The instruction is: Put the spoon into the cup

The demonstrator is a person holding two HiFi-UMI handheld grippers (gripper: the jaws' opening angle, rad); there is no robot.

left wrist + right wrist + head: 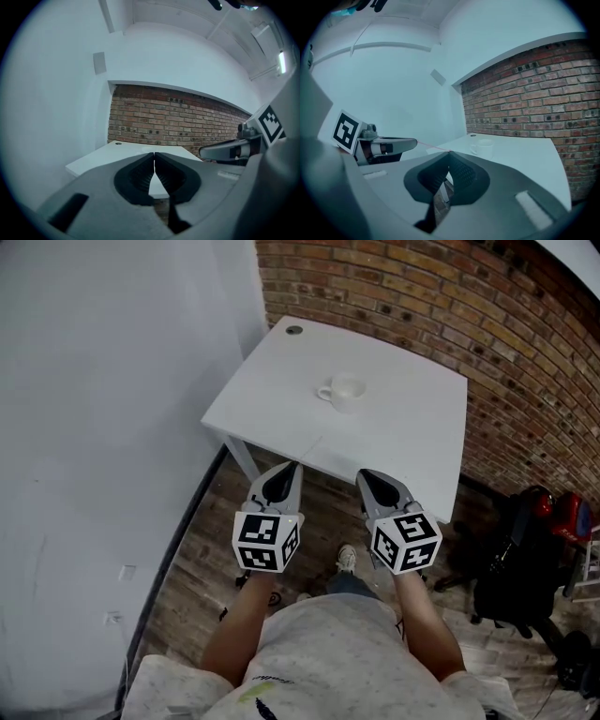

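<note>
White cup, handle leftward, on table — left hand-held gripper and right hand-held gripper clenched, empty.

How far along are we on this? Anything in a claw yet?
Done: nothing. The cup stands on the table; I can make out no spoon in it or elsewhere. In hand: nothing; the left claw and right claw are both shut and empty, short of the table's near edge. Left: find the spoon, grip it, lower it into the cup.

Grey shirt; grey fingers, black-and-white marker cubes.
</note>
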